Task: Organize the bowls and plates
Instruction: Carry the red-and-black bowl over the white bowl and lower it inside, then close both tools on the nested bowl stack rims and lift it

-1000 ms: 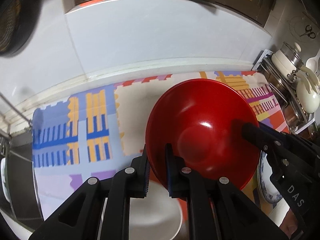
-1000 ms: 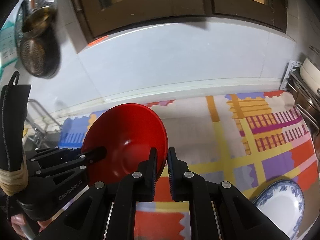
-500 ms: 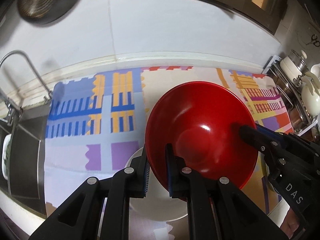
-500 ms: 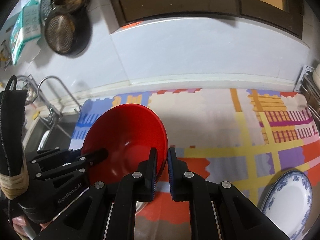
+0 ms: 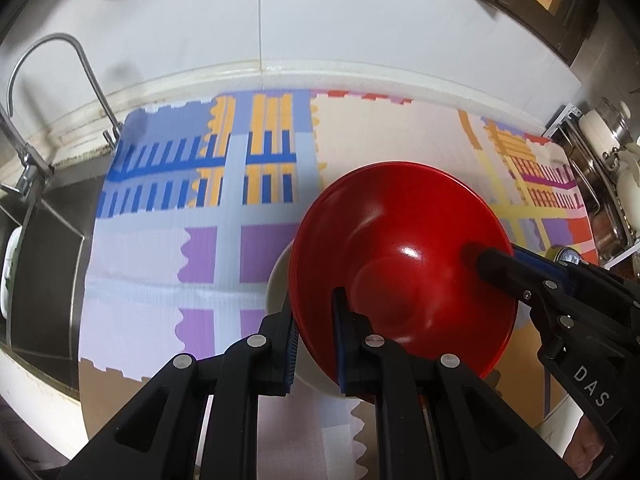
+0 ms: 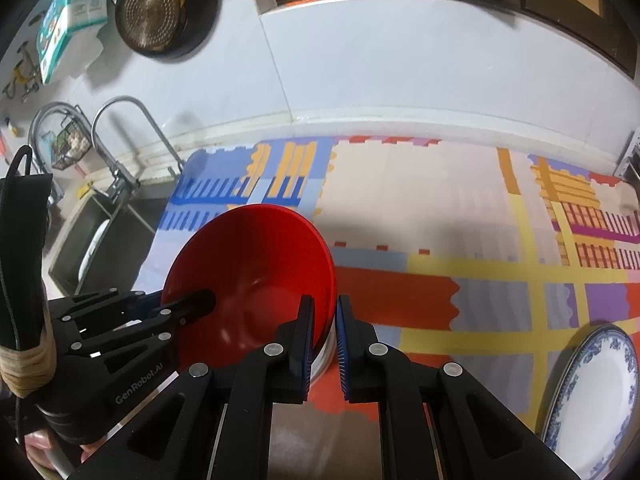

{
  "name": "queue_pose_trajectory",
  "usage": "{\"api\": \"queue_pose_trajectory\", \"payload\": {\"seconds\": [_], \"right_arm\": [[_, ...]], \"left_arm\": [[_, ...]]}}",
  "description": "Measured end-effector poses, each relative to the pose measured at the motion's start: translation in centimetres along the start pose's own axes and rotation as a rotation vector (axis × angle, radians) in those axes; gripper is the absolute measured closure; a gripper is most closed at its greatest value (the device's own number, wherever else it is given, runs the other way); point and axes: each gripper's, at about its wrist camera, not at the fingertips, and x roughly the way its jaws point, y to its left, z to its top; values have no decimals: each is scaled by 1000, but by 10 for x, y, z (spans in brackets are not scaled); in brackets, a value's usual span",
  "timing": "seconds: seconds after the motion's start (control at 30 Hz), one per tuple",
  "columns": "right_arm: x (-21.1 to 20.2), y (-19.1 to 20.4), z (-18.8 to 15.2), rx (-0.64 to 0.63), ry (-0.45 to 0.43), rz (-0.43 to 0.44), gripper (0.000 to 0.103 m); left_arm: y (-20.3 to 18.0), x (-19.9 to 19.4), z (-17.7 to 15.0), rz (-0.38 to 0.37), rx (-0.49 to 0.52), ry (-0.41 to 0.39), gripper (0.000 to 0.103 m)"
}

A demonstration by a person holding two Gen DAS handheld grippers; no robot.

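A glossy red bowl (image 5: pixel 400 256) hangs tilted just above the patterned mat, held by both grippers at opposite sides. My left gripper (image 5: pixel 314 320) is shut on the rim nearest it, one finger inside and one outside. My right gripper (image 6: pixel 322 328) is shut on the opposite rim of the red bowl (image 6: pixel 248 272). Directly beneath it stands a white bowl (image 5: pixel 276 284), mostly hidden; whether the two touch I cannot tell. A blue-and-white plate (image 6: pixel 592 392) lies on the mat at the lower right of the right wrist view.
A colourful foam mat (image 5: pixel 208 184) covers the counter. A steel sink (image 5: pixel 44 264) with a curved tap (image 5: pixel 60 60) lies to the left. A rack with jars (image 5: pixel 604 148) stands at the right end. A pan (image 6: pixel 160 12) hangs on the tiled wall.
Both grippers have carried the red bowl leftward and lower, over the white bowl. The sink and tap have come into view on the left.
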Motion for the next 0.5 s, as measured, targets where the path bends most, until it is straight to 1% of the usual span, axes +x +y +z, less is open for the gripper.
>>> {"api": "queue_pose_trajectory", "payload": {"seconds": [0.27, 0.4, 0.5], "right_arm": [[14, 6, -10, -35, 36, -2, 91], [18, 10, -12, -56, 38, -11, 90], [22, 12, -15, -66, 44, -17, 90]], "left_arm": [[5, 11, -9, 25, -7, 24, 88], [7, 17, -12, 36, -3, 38, 88], [7, 20, -14, 61, 6, 36, 87]]}}
